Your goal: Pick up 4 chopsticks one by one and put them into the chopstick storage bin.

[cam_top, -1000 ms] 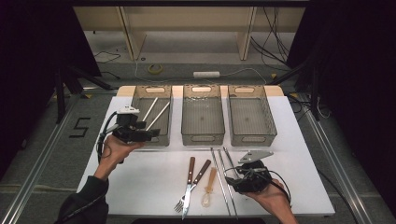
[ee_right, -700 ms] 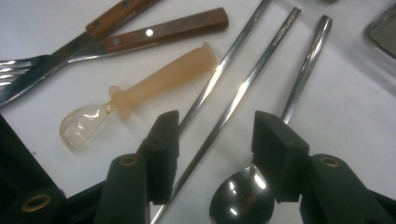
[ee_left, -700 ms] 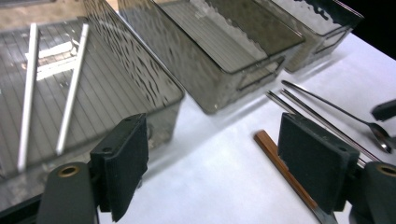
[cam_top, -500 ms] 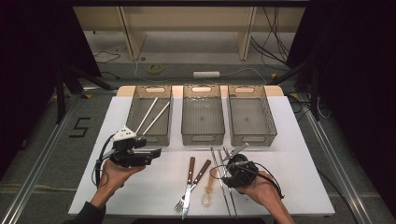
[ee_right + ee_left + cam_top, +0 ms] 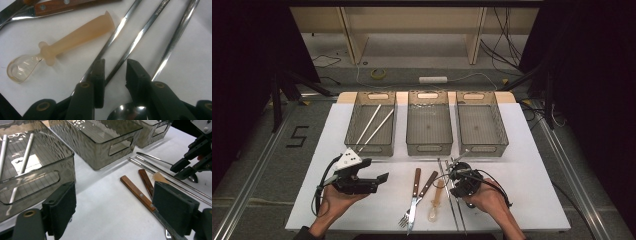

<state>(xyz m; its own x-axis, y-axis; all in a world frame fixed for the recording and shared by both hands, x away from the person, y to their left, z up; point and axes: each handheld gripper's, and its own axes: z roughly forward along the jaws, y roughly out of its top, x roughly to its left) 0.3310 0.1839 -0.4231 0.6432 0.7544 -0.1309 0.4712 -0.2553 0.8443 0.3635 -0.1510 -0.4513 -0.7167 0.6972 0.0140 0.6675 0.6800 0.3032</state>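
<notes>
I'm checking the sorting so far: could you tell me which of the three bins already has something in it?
The left bin, which holds two white sticks. The middle bin and right bin are empty.

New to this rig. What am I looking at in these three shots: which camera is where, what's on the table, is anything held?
There is no robot arm: a person holds a two-jaw gripper in each hand. The high view looks down on the white table; the other two cameras ride on the grippers and look along their black jaws.

Three clear bins stand in a row; the left bin holds two white sticks. In front lie a fork and a knife with wooden handles, a pale silicone spoon and metal chopsticks.

The left gripper is open and empty. The right gripper has just been closing around one chopstick, not yet clearly pinching it.
</notes>
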